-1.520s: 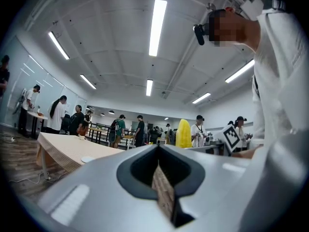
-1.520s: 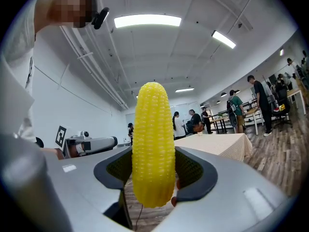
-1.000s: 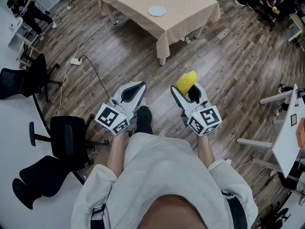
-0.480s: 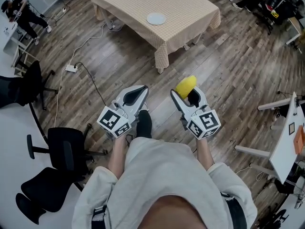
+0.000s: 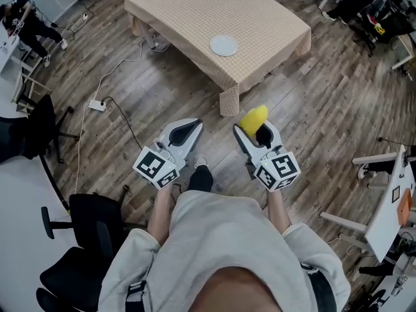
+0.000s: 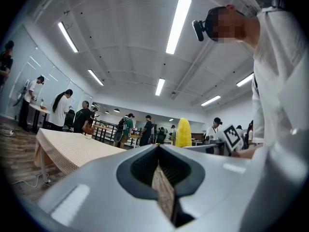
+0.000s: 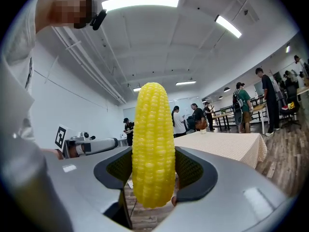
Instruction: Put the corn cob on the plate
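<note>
Big open room w/ grey-brown wood floor (image 5: 325,109). A table (image 5: 188,12) under a beige checked cloth stands ahead of the person, seen from above in the head view. A small white plate (image 5: 223,45) sits on the cloth, near the table's closer corner. Black office chairs (image 5: 91,203) at lower left. A white power strip (image 5: 97,104) w/ cable lies on the floor left of the table. More people & desks show in the bg of both gripper views.

Both grippers are held out level in front of the person, side by side over the floor, well short of the table. R gripper (image 5: 255,126): jaws clenched on the corn cob (image 5: 253,117), pads pressing its lower half from both sides. The yellow cob stands upright, rounded top well above the jaws, bottom end poking just below them. So the cob is up in the air w/ the R gripper, well apart from the plate. L gripper (image 5: 192,123): jaws pressed together, pad on pad. In its own view the cob shows off to the right, beyond the closed tips. The person's dark shoe (image 5: 200,177) is on the floor, between the two grippers' marker cubes.
</note>
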A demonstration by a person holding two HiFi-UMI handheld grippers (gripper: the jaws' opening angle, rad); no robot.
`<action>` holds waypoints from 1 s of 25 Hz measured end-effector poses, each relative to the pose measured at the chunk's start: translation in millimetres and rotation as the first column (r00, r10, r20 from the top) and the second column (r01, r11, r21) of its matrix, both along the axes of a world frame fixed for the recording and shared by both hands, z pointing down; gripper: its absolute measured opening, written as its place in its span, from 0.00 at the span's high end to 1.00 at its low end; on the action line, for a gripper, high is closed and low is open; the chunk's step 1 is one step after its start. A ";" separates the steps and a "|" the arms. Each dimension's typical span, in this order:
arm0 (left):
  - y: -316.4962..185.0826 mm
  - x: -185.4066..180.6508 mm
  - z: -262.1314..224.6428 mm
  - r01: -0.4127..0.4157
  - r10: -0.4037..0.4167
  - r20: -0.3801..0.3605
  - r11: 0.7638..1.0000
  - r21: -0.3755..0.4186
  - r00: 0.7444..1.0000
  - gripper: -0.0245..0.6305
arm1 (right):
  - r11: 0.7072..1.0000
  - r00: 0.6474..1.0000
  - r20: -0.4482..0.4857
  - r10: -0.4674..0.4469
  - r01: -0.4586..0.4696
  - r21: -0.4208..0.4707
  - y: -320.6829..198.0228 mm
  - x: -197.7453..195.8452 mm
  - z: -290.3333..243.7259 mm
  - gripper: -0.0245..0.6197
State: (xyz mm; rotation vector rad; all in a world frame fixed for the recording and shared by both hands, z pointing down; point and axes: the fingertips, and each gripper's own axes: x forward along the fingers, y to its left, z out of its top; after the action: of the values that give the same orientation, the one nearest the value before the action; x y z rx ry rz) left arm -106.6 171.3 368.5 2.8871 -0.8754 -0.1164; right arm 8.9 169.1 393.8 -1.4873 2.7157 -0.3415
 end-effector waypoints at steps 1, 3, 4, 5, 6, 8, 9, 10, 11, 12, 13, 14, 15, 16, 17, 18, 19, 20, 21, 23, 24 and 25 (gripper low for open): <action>-14.2 -4.2 -2.3 -0.004 0.004 -0.003 1.000 0.002 1.000 0.95 | 1.000 1.000 -0.003 0.003 -0.003 0.000 -13.9 -4.6 -1.9 0.56; -41.2 -10.7 -5.6 -0.011 0.011 -0.007 1.000 0.006 1.000 0.95 | 1.000 1.000 -0.008 0.009 -0.009 0.003 -40.0 -12.8 -5.3 0.56; -53.8 -13.7 -6.2 -0.016 0.016 -0.010 1.000 0.006 1.000 0.95 | 1.000 1.000 -0.010 0.013 -0.013 0.003 -51.7 -16.7 -6.6 0.56; -65.6 -16.6 -6.6 -0.021 0.021 -0.014 1.000 0.006 1.000 0.95 | 1.000 1.000 -0.012 0.018 -0.018 0.004 -62.3 -20.5 -7.8 0.56; -76.6 -19.6 -6.9 -0.027 0.027 -0.019 1.000 0.005 0.999 0.95 | 1.000 1.000 -0.015 0.023 -0.023 0.004 -72.1 -24.0 -9.2 0.56; -94.7 -25.1 -7.8 -0.041 0.041 -0.032 0.999 0.003 0.999 0.95 | 0.999 0.999 -0.025 0.035 -0.035 0.002 -88.9 -29.7 -11.4 0.56; -101.8 -27.6 -7.9 -0.049 0.049 -0.037 0.999 0.003 0.998 0.95 | 0.999 0.999 -0.031 0.043 -0.043 0.001 -96.0 -31.7 -11.8 0.56; -108.0 -30.1 -7.2 -0.057 0.057 -0.042 0.998 0.002 0.998 0.95 | 0.999 0.998 -0.036 0.051 -0.051 -0.001 -102.1 -33.3 -11.7 0.56; -113.8 -32.9 -5.8 -0.063 0.063 -0.046 0.998 0.001 0.997 0.95 | 0.998 0.997 -0.040 0.060 -0.060 -0.004 -107.5 -34.7 -11.1 0.56; -119.7 -35.8 -4.0 -0.068 0.068 -0.049 0.998 -0.001 0.996 0.95 | 0.998 0.997 -0.044 0.068 -0.069 -0.004 -112.6 -35.9 -10.3 0.56; -125.9 -38.0 -2.5 -0.072 0.072 -0.053 0.997 -0.003 0.996 0.95 | 0.997 0.996 -0.049 0.076 -0.077 -0.003 -117.5 -36.5 -9.3 0.56; -131.9 -39.1 -1.4 -0.076 0.075 -0.057 0.997 -0.005 0.996 0.95 | 0.996 0.995 -0.055 0.084 -0.084 -0.002 -122.0 -36.3 -8.1 0.56; -137.2 -38.8 -0.4 -0.080 0.080 -0.060 0.997 -0.008 0.995 0.95 | 0.996 0.994 -0.060 0.090 -0.090 -0.004 -125.9 -35.3 -6.7 0.56; -141.4 -37.2 1.0 -0.086 0.085 -0.062 0.996 -0.011 0.994 0.95 | 0.995 0.994 -0.061 0.094 -0.095 -0.009 -128.7 -33.9 -4.9 0.56; -144.6 -34.9 2.7 -0.092 0.091 -0.061 0.996 -0.016 0.994 0.95 | 0.995 0.993 -0.061 0.097 -0.098 -0.015 -131.0 -32.3 -2.8 0.56; -147.8 -32.3 4.6 -0.099 0.098 -0.059 0.995 -0.019 0.993 0.95 | 0.994 0.993 -0.060 0.102 -0.103 -0.019 -133.7 -30.6 -0.8 0.56; -151.5 -29.8 6.2 -0.106 0.105 -0.055 0.994 -0.020 0.993 0.95 | 0.994 0.992 -0.059 0.107 -0.109 -0.023 -137.2 -28.8 1.0 0.56; -155.5 -27.5 7.8 -0.113 0.111 -0.051 0.993 -0.022 0.992 0.95 | 0.993 0.992 -0.059 0.111 -0.113 -0.026 -141.0 -27.4 2.9 0.56; -159.1 -25.9 9.6 -0.117 0.115 -0.048 0.993 -0.025 0.992 0.95 | 0.993 0.992 -0.059 0.113 -0.115 -0.030 -144.4 -26.6 5.2 0.56; -165.5 -23.6 13.5 -0.118 0.116 -0.045 0.992 -0.035 0.992 0.95 | 0.993 0.992 -0.058 0.110 -0.112 -0.040 -149.4 -25.9 11.1 0.56; -168.9 -22.0 14.8 -0.117 0.115 -0.043 0.992 -0.038 0.992 0.95 | 0.993 0.993 -0.055 0.107 -0.110 -0.045 -151.9 -25.0 13.7 0.56; -173.2 -19.5 15.2 -0.116 0.115 -0.040 0.993 -0.038 0.993 0.95 | 0.993 0.993 -0.052 0.104 -0.107 -0.047 -155.4 -23.1 15.5 0.56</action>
State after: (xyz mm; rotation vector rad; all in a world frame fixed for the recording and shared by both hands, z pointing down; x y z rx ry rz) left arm -126.1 -1.9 383.7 2.8795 -0.6945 -0.1401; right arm -14.2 13.7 409.3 -1.6668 2.6710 -0.3758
